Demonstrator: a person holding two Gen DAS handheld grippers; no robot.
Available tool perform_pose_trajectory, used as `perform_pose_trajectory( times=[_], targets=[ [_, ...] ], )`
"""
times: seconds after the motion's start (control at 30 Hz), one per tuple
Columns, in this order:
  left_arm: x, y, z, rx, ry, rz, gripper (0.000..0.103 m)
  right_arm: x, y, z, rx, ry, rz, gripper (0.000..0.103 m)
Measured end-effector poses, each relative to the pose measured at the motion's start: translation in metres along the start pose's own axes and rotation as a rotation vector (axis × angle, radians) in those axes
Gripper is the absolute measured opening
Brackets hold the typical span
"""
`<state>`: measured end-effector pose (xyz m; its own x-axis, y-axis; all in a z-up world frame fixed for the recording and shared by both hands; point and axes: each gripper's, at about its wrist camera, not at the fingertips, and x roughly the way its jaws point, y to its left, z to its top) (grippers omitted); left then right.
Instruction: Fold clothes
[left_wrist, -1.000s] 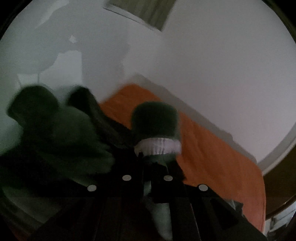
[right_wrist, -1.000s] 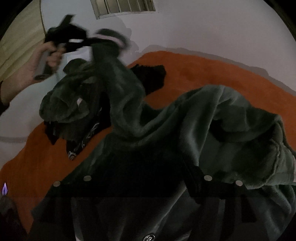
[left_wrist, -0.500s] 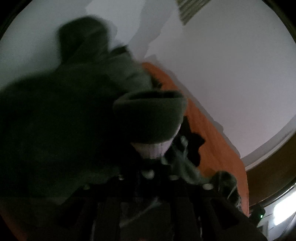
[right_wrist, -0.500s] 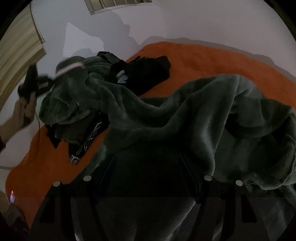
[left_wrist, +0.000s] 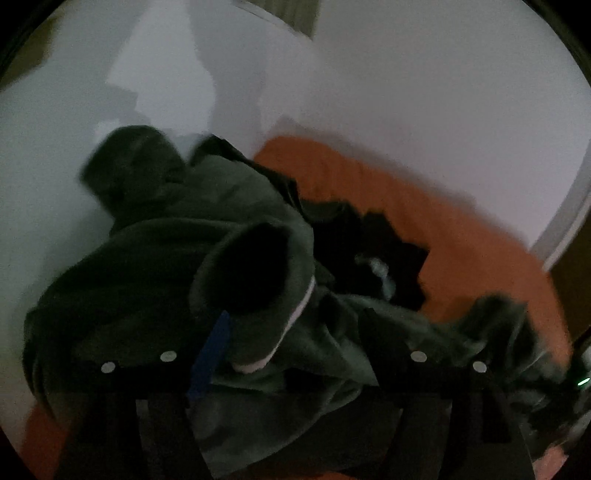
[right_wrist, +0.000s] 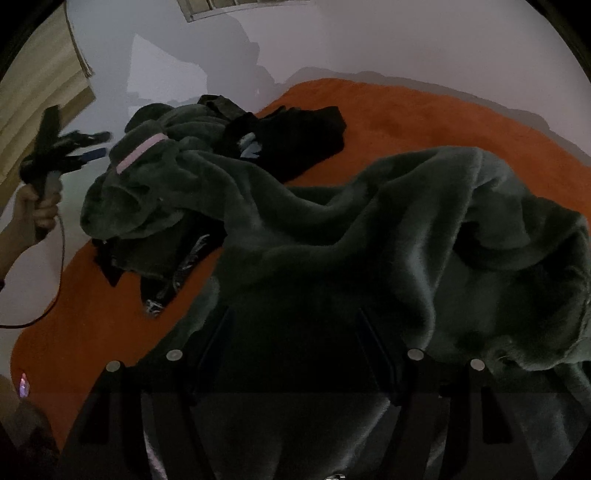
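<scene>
Green fleece garment on orange blanket, left tongs spread beside cuff.

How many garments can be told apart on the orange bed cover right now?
3. A green fleece garment spreads across the front; a black garment with a pale print lies behind it; another dark printed piece sits under the fleece's left end. More may be hidden.
</scene>
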<state>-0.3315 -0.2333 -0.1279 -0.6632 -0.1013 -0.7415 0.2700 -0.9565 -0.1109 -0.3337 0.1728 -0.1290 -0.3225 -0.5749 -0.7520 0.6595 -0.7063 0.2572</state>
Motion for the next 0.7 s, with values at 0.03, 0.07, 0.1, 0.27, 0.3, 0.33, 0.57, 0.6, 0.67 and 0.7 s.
perform_pose_trajectory(
  times=[0.03, 0.07, 0.1, 0.27, 0.3, 0.33, 0.57, 0.6, 0.67, 0.7],
  targets=[
    [0.013, -0.007, -0.001, 0.024, 0.036, 0.044, 0.072, 0.001, 0.001, 0.0, 0.001, 0.005, 0.002, 0.067],
    [0.028, -0.013, 0.0, 0.04, 0.082, 0.099, 0.068, 0.001, 0.003, -0.001, 0.001, 0.01, 0.004, 0.067],
    [0.041, -0.015, -0.001, 0.04, 0.118, 0.141, 0.037, 0.002, 0.004, -0.001, 0.002, 0.015, 0.005, 0.067],
    [0.02, 0.012, -0.003, -0.193, -0.015, 0.171, 0.01, 0.005, 0.011, -0.003, 0.005, 0.041, 0.014, 0.067],
    [0.01, 0.021, -0.004, -0.228, -0.046, 0.172, 0.01, 0.005, 0.013, -0.003, 0.006, 0.046, 0.016, 0.067],
    [-0.001, 0.031, -0.006, -0.264, -0.078, 0.172, 0.01, 0.006, 0.014, -0.003, 0.007, 0.051, 0.018, 0.067],
    [-0.046, 0.115, -0.032, -0.443, -0.17, -0.179, 0.01, 0.013, 0.007, -0.008, 0.022, 0.081, 0.018, 0.067],
    [-0.043, 0.116, -0.037, -0.422, -0.157, -0.173, 0.01, 0.014, 0.004, -0.008, 0.025, 0.078, 0.013, 0.067],
    [-0.034, 0.12, -0.052, -0.382, -0.115, -0.139, 0.01, 0.014, -0.003, -0.01, 0.032, 0.072, 0.001, 0.067],
    [-0.03, 0.121, -0.059, -0.362, -0.095, -0.123, 0.01, 0.015, -0.007, -0.01, 0.039, 0.072, -0.006, 0.067]
  ],
)
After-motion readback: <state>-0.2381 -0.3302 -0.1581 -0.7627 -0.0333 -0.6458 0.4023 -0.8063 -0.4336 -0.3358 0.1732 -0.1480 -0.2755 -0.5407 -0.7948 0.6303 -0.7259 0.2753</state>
